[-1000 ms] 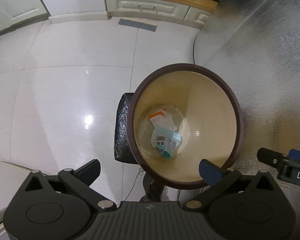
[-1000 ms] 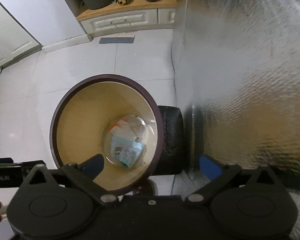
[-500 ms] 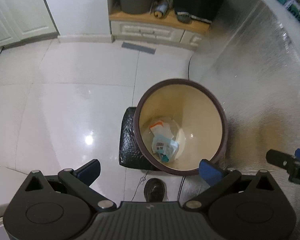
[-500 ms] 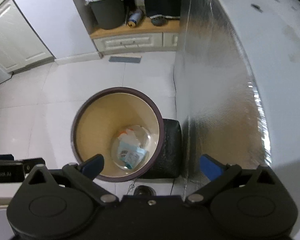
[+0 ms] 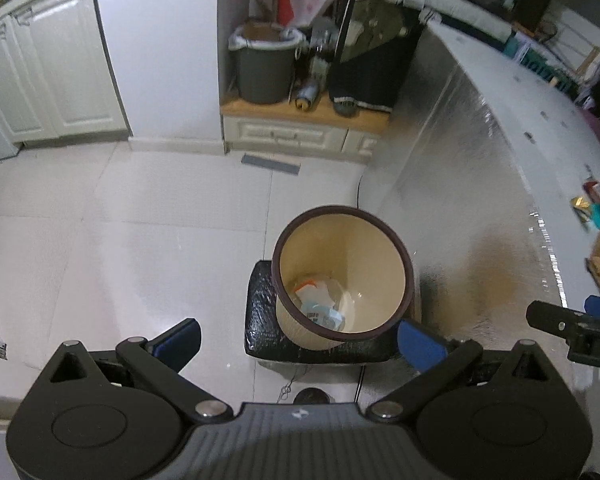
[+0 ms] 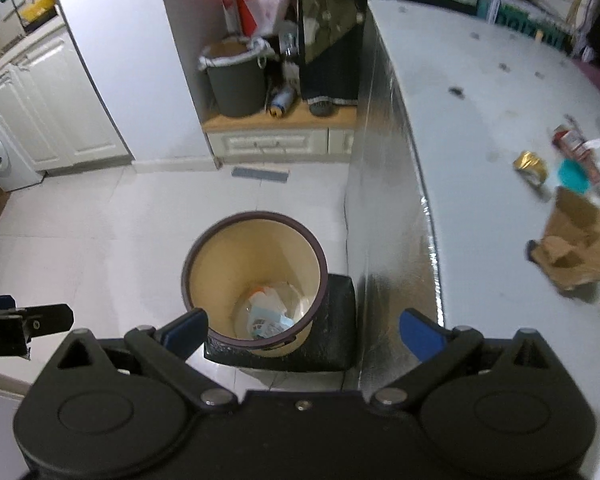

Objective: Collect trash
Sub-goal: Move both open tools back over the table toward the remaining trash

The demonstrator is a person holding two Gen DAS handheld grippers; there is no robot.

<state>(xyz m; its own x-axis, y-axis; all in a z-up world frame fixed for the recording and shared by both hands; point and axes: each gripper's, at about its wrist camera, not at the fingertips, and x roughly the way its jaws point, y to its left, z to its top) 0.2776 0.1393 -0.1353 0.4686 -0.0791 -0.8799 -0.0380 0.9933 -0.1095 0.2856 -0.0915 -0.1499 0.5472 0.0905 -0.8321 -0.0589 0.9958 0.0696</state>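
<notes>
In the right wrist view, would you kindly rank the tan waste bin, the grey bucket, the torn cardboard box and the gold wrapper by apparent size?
Largest to smallest:
1. Tan waste bin
2. Grey bucket and torn cardboard box: they look alike, and the bucket stands farther away, so I will not rank them.
3. Gold wrapper

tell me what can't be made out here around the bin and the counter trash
- Wrappers in the bin: print too small, both views.
- Counter trash: cut off by left view's edge.
- Cardboard piece: motion-blurred, right view.
- Black block beneath the bin: mostly hidden by it.
</notes>
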